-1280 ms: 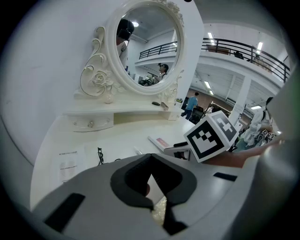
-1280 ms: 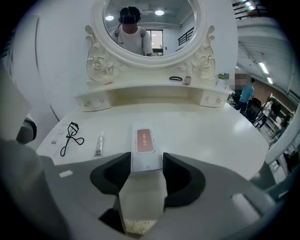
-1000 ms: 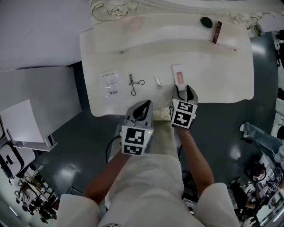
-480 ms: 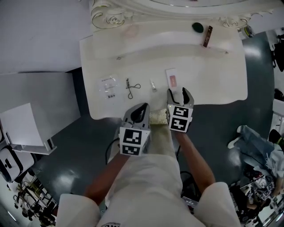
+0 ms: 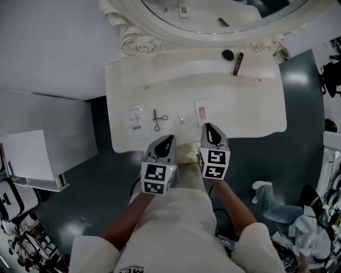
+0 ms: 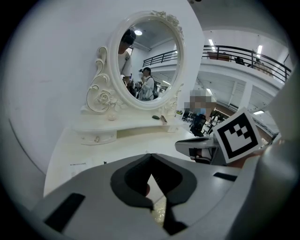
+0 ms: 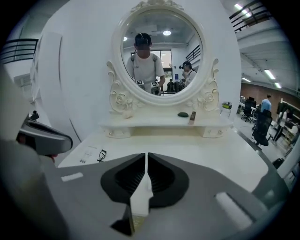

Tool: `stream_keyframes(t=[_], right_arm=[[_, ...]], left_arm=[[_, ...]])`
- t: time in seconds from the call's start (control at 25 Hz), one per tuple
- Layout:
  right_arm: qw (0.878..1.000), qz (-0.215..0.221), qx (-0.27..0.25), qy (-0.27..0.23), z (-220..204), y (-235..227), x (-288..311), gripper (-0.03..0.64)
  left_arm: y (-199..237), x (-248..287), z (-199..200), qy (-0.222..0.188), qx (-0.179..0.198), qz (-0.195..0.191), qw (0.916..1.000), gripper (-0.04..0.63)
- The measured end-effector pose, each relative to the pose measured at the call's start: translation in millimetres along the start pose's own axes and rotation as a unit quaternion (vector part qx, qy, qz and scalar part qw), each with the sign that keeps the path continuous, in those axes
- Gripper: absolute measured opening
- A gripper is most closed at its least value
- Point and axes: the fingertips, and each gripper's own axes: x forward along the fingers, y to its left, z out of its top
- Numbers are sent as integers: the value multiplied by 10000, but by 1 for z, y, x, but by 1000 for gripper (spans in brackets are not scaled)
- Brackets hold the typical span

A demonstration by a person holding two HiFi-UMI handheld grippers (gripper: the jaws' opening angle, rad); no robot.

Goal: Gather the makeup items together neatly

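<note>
White dressing table (image 5: 250, 106) seen from above, oval mirror (image 5: 213, 16) at its back edge; makeup items lie scattered, not gathered; four are strung in a loose row along the near half of the top: clear sachet (image 5: 135, 114) at left, eyelash curler (image 5: 159, 118) just beside it, small tube (image 5: 181, 118) next, flat white pack with a pink panel (image 5: 201, 111) at right; all four lie apart from one another; two more are set well apart from that row, on the raised ledge (image 5: 160, 61) under the mirror: dark oval thing (image 5: 228, 54) and brown stick (image 5: 237, 63), near each other, not touching

Left gripper (image 5: 169, 137) is held at the table's front edge, tips toward the curler and tube, touching neither; its jaws are seen pressed together at the tips, nothing pinched

Right gripper (image 5: 208, 126) is held just on the near side of the flat pack, apart from it; its jaws have just been closing and are now drawn together with only a hairline slit left; nothing is caught between them, only bare tabletop is glimpsed behind; from its own view the curler and sachet are seen low at left, the oval thing and stick on the ledge ahead

A pale yellow cushion (image 5: 185, 152) is seen between the two grippers, below the table edge
</note>
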Motion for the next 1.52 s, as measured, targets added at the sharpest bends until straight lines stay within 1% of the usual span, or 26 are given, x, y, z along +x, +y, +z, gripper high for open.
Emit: stream_keyframes(t=[0.2, 0.36, 0.52, 0.72, 1.0, 1.16, 1.28, 1.52], right_arm=[[9987, 424, -118, -259, 28, 31, -26, 11], [9964, 664, -146, -504, 52, 51, -45, 9], [9942, 791, -115, -723, 68, 65, -64, 6], [9928, 775, -174, -901, 74, 73, -83, 3], [9923, 717, -142, -1001, 73, 86, -88, 3], [9910, 762, -95, -1098, 81, 96, -92, 3], [9904, 644, -155, -1216, 84, 93, -89, 3], [9911, 642, -45, -1166, 83, 91, -93, 3]], left_arm=[[-9, -19, 18, -148, -59, -73, 9998, 9], [-18, -32, 34, -300, 40, -159, 9994, 9], [-26, -47, 46, -514, 182, -212, 9983, 9], [-32, -64, 63, -711, 356, -290, 9964, 9], [-26, -74, 70, -851, 481, -299, 9948, 9], [-20, -74, 72, -873, 519, -288, 9944, 9], [-20, -70, 72, -888, 566, -335, 9939, 9], [-23, -65, 66, -791, 643, -385, 9940, 9]])
